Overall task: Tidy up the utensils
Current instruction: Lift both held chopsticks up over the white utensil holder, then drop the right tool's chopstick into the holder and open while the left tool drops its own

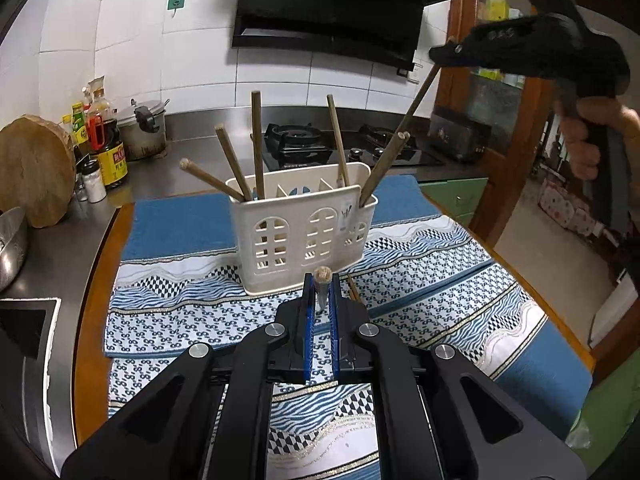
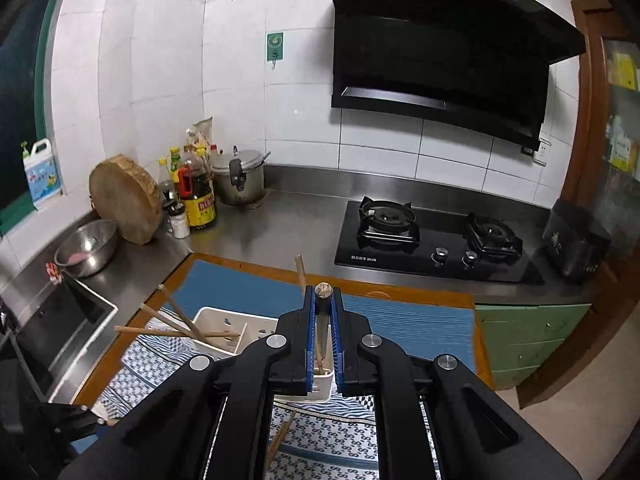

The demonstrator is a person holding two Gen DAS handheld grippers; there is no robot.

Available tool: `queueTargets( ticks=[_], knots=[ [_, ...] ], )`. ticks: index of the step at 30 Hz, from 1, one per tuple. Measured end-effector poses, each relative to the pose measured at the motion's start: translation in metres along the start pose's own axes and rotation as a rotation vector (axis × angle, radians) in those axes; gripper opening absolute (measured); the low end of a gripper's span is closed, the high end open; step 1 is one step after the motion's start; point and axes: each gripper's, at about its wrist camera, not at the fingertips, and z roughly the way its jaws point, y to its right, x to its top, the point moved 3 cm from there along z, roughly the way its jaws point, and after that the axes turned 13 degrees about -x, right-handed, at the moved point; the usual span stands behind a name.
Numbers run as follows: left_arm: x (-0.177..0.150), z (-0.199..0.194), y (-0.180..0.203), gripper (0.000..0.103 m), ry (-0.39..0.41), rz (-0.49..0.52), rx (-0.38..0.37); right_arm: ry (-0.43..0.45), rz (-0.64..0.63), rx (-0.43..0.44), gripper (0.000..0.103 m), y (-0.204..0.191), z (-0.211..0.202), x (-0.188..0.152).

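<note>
The left gripper [image 1: 321, 280] is clenched on a chopstick [image 1: 322, 276], end-on just before the white caddy [image 1: 304, 236] on the patterned cloth [image 1: 420, 280]. Chopsticks lean in the caddy's left and right compartments. At two o'clock, the right gripper [image 2: 323, 294] grips another chopstick [image 2: 322, 312] high above the caddy.

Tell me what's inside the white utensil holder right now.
The white utensil holder has several wooden chopsticks leaning out of its end compartments. The middle compartment looks empty of chopsticks. The walls hide the compartment bottoms.
</note>
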Motion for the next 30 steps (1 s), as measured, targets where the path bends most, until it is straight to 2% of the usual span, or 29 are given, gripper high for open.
queueTargets(
  ticks=[7,14,16,17,18,20,21,24,30],
  knots=[
    [0.015,-0.005,0.003,0.005,0.006,0.029,-0.001,-0.086,-0.043,-0.016,0.007,-0.013,0.035,-0.013],
    [0.043,-0.019,0.011,0.005,0.047,0.055,-0.007,-0.111,-0.037,-0.006,0.008,-0.015,0.049,-0.024],
    [0.053,-0.023,0.014,0.005,0.065,0.067,-0.007,-0.099,-0.030,0.001,0.018,-0.013,0.047,-0.025],
    [0.059,-0.026,0.015,0.005,0.076,0.074,-0.006,-0.090,-0.024,0.003,0.028,-0.011,0.044,-0.025],
    [0.064,-0.029,0.017,0.005,0.086,0.080,-0.005,-0.080,-0.020,0.001,0.033,-0.009,0.041,-0.025],
    [0.078,-0.034,0.019,0.005,0.110,0.088,-0.002,-0.061,-0.020,-0.001,0.036,-0.004,0.033,-0.027],
    [0.085,-0.036,0.020,0.005,0.121,0.092,0.000,-0.052,-0.019,-0.002,0.042,-0.002,0.029,-0.028],
    [0.108,-0.041,0.021,0.005,0.156,0.102,0.012,-0.016,-0.019,-0.003,0.052,0.002,0.014,-0.037],
    [0.147,-0.042,0.018,0.005,0.210,0.096,0.036,0.026,-0.046,0.002,0.066,0.009,-0.012,-0.073]
  ],
)
